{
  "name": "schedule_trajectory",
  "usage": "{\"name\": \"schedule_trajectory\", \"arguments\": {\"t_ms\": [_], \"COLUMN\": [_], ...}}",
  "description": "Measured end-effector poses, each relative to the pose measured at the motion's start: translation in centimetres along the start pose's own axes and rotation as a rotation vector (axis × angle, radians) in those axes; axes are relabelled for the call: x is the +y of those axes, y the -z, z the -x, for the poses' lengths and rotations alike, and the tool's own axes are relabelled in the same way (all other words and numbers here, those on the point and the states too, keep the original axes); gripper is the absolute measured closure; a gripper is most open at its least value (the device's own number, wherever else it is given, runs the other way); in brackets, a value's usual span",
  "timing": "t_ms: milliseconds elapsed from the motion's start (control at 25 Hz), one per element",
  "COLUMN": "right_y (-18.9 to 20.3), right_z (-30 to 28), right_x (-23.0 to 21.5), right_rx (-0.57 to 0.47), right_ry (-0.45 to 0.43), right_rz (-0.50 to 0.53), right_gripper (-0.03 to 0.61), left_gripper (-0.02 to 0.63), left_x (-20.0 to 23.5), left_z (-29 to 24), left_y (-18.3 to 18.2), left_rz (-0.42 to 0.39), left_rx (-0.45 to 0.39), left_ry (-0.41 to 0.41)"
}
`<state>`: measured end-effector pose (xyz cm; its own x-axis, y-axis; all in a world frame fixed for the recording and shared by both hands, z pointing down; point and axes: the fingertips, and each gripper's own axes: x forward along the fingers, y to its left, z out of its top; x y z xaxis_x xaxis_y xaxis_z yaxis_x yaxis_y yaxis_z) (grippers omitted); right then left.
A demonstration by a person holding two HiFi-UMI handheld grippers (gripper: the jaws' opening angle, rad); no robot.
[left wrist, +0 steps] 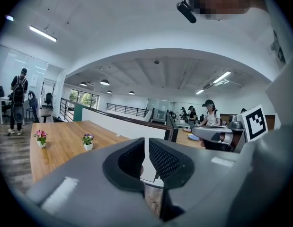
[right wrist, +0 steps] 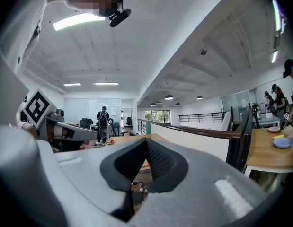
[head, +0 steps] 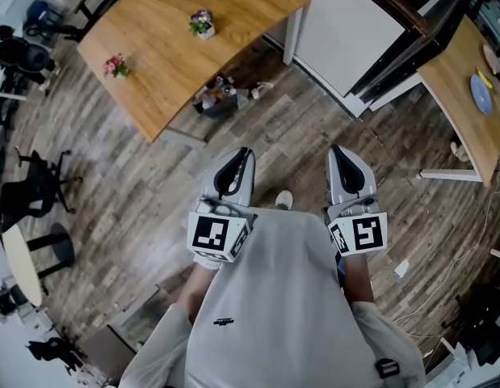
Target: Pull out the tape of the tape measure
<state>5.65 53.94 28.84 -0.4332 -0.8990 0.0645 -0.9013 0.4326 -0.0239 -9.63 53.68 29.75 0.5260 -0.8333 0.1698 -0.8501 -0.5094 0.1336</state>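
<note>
Wooden desk point(head: 241, 10) ahead, purple flower pot point(head: 201, 24) and pink flower pot point(head: 115, 66) on it, left gripper point(head: 242, 157) and right gripper point(head: 339, 153) pressed together, empty

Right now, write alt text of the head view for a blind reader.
A person in a pale grey shirt holds a grey left gripper and right gripper, both shut and empty, above a wood-plank floor. Ahead, a light wooden table carries two potted flowers. No tape measure shows.
</note>
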Motion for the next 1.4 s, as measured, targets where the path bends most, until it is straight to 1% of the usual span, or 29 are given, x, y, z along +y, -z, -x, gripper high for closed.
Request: {"name": "schedule_trajectory", "arguments": {"t_ms": [120,240,360,480,640,880,1040,1400], "right_y": [0.3,0.6,1.0,1.2,1.5,1.2,0.8,0.2], "right_z": [0.8,0.9,1.1,0.7,-0.1,-2.8,-5.7,-13.8], "right_x": [-1.0,-1.5,-1.8,-2.0,-3.1,-4.5,-5.4,-6.3], "right_rx": [-0.01,-0.014,0.002,0.019,0.034,0.051,0.058,0.086], "right_ry": [-0.015,-0.041,-0.054,-0.064,-0.048,-0.043,-0.045,-0.071], "right_rz": [-0.019,-0.041,-0.036,-0.038,-0.048,-0.045,-0.05,-0.049], "right_gripper": [0.553,0.483,0.431,0.383,0.367,0.35,0.342,0.334], "left_gripper": [0.567,0.54,0.518,0.471,0.443,0.44,0.439,0.436], "left_x": [-1.3,-2.4,-2.9,-2.6,-1.6,-0.1,1.6,7.2], "left_z": [-0.4,-0.6,-0.9,-1.5,-2.9,-5.7,-7.8,-12.8], "left_y": [0.2,-0.1,0.1,0.5,0.0,-0.7,-1.5,-3.6], "left_rz": [0.003,-0.008,-0.003,-0.014,0.007,0.028,0.036,0.059], "left_rx": [-0.006,-0.011,-0.009,-0.005,-0.001,-0.008,-0.008,-0.01], "left_ry": [-0.006,-0.011,-0.011,-0.002,-0.016,-0.009,-0.012,-0.023]}}
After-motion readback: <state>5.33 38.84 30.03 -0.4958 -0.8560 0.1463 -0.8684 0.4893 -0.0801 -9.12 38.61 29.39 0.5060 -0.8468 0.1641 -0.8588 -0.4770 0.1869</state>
